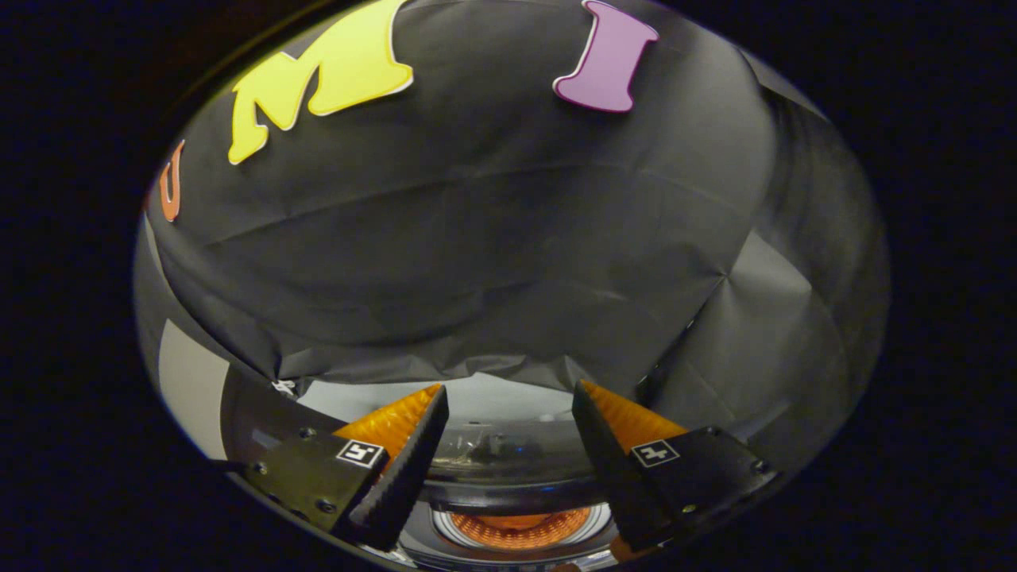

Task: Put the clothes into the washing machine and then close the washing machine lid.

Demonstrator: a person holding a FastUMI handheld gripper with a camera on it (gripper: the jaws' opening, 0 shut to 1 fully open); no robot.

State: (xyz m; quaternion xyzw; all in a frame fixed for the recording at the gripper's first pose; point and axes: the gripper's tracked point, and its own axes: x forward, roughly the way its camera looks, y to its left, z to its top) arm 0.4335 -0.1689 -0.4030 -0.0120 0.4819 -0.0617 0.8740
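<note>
My gripper [508,389] is open, its two fingers spread wide with nothing held between them. Just ahead of the fingers and below them lies the washing machine's white top [493,401] with a dark glossy curved lid or window [508,457]. Lower down between the fingers, a shiny round rim [520,548] rings an orange ribbed patch [516,528]. I cannot tell whether that patch is cloth or a reflection. I cannot make out any other clothes.
The booth's black cloth wall [493,238] hangs close behind the machine and wraps round on the right. A pale panel [191,381] stands at the left beside the machine's dark curved edge.
</note>
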